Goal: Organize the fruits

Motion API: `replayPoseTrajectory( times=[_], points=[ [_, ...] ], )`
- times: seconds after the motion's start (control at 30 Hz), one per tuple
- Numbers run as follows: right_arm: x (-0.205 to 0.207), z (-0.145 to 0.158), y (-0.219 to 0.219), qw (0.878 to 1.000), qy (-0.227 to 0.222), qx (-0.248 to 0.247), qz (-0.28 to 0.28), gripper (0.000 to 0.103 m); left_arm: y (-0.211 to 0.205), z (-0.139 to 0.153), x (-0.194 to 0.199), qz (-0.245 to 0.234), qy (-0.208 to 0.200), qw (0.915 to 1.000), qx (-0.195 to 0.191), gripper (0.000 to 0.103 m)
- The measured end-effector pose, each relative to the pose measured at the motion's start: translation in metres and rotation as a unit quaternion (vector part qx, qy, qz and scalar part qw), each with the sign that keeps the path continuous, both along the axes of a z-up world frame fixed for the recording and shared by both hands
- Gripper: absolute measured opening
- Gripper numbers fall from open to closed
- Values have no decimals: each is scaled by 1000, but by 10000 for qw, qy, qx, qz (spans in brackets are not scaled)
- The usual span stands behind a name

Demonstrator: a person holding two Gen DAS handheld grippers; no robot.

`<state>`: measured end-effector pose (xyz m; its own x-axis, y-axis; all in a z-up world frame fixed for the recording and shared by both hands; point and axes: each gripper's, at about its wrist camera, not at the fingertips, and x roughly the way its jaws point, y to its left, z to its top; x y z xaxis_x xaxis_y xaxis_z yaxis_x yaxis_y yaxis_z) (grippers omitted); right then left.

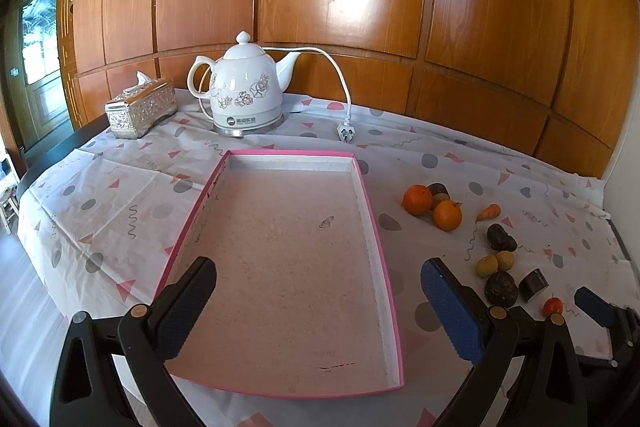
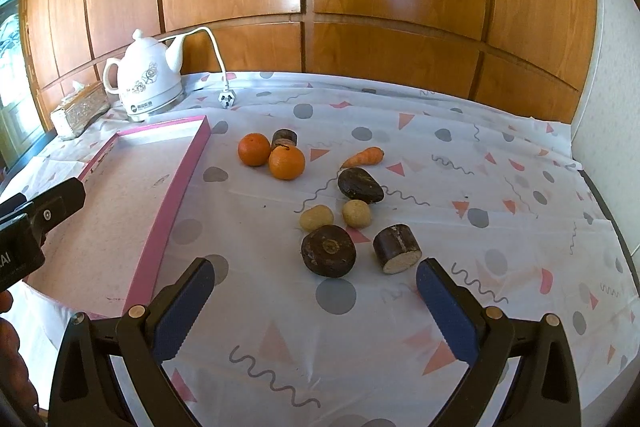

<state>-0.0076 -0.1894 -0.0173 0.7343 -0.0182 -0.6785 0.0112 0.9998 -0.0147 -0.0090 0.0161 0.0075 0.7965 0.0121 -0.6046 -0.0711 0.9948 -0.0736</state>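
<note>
A shallow pink-edged box (image 1: 376,227) (image 2: 188,163) lies empty on the patterned cloth. To its right lie two oranges (image 2: 272,155) (image 1: 432,207), a small carrot (image 2: 362,157) (image 1: 489,213), two pale round fruits (image 2: 336,215) (image 1: 496,263) and several dark brown pieces (image 2: 329,250) (image 1: 501,287). A small red fruit (image 1: 553,306) shows only in the left wrist view. My left gripper (image 1: 318,303) hovers open over the box's near end. Just short of the dark pieces, my right gripper (image 2: 314,299) is open with nothing between its fingers.
A white flowered electric kettle (image 1: 246,91) (image 2: 148,79) with its loose cord and plug (image 1: 345,133) (image 2: 226,99) stands behind the box. A silver tissue box (image 1: 140,109) (image 2: 80,109) sits far left. Wooden panels back the table; a white wall (image 2: 612,87) bounds the right.
</note>
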Motion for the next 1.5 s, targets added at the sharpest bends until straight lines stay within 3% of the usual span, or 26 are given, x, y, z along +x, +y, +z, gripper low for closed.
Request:
replayPoseTrajectory(
  times=[1.5],
  points=[
    [-7,4,-16,10000,-94,10,23,101,-19,-5,4,-161,112,9998,97,103]
  ],
)
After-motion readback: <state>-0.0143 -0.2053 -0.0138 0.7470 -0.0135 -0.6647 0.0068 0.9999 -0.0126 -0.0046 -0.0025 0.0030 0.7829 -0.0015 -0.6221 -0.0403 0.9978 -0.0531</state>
